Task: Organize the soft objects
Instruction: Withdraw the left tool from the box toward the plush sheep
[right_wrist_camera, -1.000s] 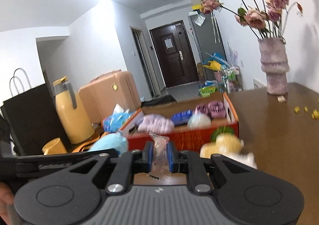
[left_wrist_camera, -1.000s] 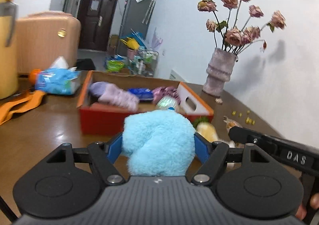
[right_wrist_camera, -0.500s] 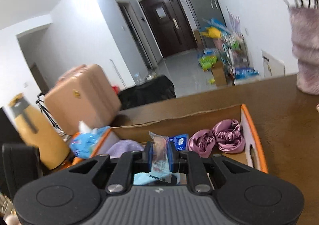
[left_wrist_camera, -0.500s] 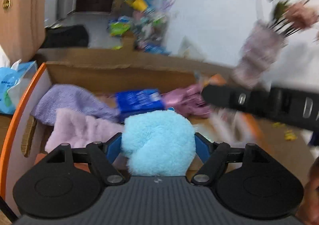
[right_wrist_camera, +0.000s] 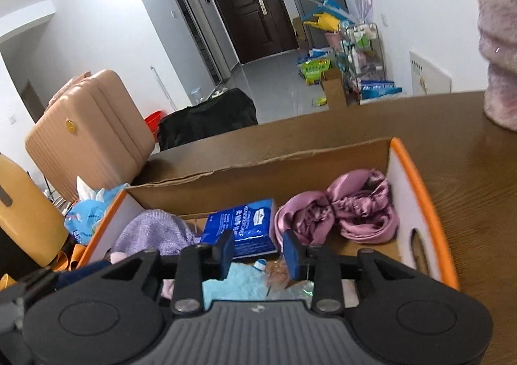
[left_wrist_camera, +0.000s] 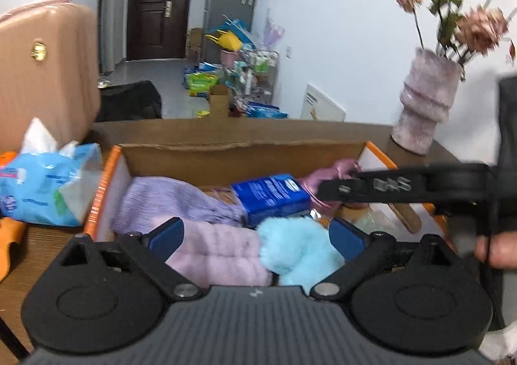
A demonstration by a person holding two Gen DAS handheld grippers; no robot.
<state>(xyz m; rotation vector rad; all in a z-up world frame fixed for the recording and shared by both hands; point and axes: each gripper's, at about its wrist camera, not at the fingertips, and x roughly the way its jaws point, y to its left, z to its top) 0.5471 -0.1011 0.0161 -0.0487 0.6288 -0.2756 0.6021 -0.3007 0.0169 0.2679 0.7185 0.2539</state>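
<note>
The fluffy blue plush (left_wrist_camera: 299, 250) lay inside the cardboard box (left_wrist_camera: 226, 156), at the near side, pressed against a pink fuzzy item (left_wrist_camera: 216, 252) at its 9 o'clock. The left hand-held gripper (left_wrist_camera: 257, 235) straddled it with jaws opening, wide apart; the blue pads stood clear of the plush on the left side and close beside it on the right, no squeeze visible.

At 12 o'clock from the plush sat a blue tissue pack (left_wrist_camera: 271, 197); a lilac knit cloth (left_wrist_camera: 174, 203) lay at 10 o'clock, and a mauve satin scrunchie bundle (right_wrist_camera: 342, 213) at 2 o'clock by the far-right box wall.

The right hand-held gripper (right_wrist_camera: 258, 250) hovered over the same box, jaws opening, pads parted with nothing pinched. Below them, on the box floor, lay a small clear wrapped packet (right_wrist_camera: 278, 274), beside the blue plush.

The box stood on the brown desk (right_wrist_camera: 468, 151). Outside it, at 9 o'clock, a blue wet-wipe pack (left_wrist_camera: 48, 187); further left a peach suitcase (left_wrist_camera: 42, 67). At 2 o'clock, a pink vase with dried flowers (left_wrist_camera: 426, 106).
</note>
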